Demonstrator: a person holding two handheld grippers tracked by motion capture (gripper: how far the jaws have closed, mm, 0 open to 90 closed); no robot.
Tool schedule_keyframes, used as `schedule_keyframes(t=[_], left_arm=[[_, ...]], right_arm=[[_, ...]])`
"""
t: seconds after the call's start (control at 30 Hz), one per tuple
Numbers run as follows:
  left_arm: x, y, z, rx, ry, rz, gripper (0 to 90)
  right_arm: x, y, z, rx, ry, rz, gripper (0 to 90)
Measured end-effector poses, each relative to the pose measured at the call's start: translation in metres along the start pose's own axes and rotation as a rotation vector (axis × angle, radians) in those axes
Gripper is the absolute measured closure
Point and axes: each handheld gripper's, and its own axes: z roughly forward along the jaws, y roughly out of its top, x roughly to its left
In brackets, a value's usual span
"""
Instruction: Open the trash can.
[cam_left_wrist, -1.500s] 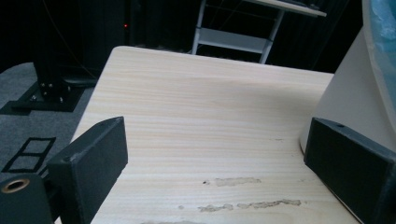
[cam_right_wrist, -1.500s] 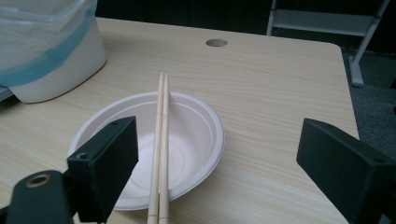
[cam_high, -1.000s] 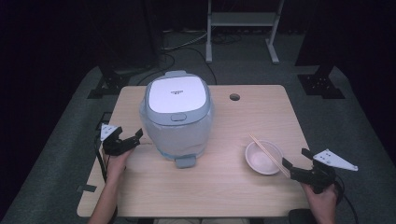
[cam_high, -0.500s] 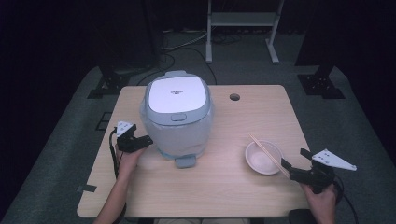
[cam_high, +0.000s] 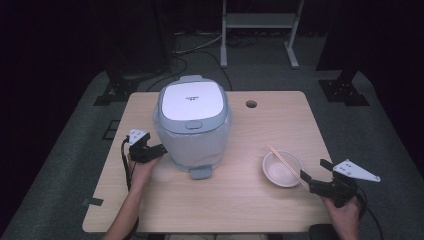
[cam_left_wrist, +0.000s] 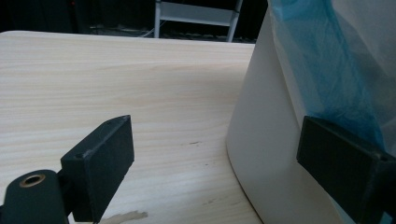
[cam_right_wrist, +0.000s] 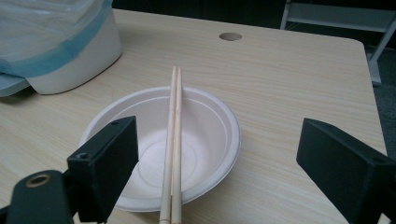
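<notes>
At the left of the high view, the left gripper (cam_high: 157, 150) sits low over the pale wooden table (cam_high: 240, 210), held in a hand whose forearm comes up from the bottom edge. Its black jaws point toward the big rice cooker (cam_high: 192, 125), a rounded white-bodied pot with a grey-blue lid and a white panel on top, wrapped in thin translucent plastic. The jaws stand apart and have just been closing slightly. In the left gripper view one jaw hangs over bare tabletop and the other lies at the cooker's white side wall (cam_left_wrist: 266, 154), just under the blue-tinted plastic (cam_left_wrist: 322, 60); whether that jaw touches the wall I cannot tell, and nothing is clamped.

The cooker stands on the left half of the table, its grey latch tab (cam_high: 201, 173) jutting toward the person. Beyond it, near the far edge, is a small round cable hole (cam_high: 251, 104).

Right of the cooker, well apart from it, sits a shallow white paper bowl (cam_high: 282, 169) with a pair of light wooden chopsticks (cam_high: 286, 165) lying side by side across its rim.

At the far right, the right gripper (cam_high: 314, 177) rests near the table's corner, a grey three-cornered plate on top. Its jaws are spread wide and hold nothing; in the right gripper view the bowl (cam_right_wrist: 205, 116) and chopsticks (cam_right_wrist: 173, 140) lie ahead between them, untouched.
</notes>
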Motion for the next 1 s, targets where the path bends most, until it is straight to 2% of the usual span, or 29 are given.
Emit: schedule_keyframes(t=[0.07,0.43,0.63,0.8,1.0], left_arm=[[-0.003,0.000,0.003,-0.003,-0.005,-0.007,10.1],[-0.021,0.003,0.018,0.008,-0.041,0.013,10.2],[-0.026,0.006,0.024,0.015,-0.051,0.029,10.2],[-0.024,0.008,0.022,0.021,-0.066,0.044,10.0],[-0.017,0.004,0.006,0.040,-0.081,0.060,10.0]], right_arm=[[0.000,0.000,0.000,0.000,0.001,0.001,11.5],[0.000,0.000,0.001,0.006,0.008,0.001,11.5],[0.000,0.000,0.001,0.007,0.010,0.001,11.5],[-0.001,-0.001,0.001,0.009,0.011,0.004,11.5],[-0.001,-0.001,0.001,0.014,0.015,0.009,11.5]])
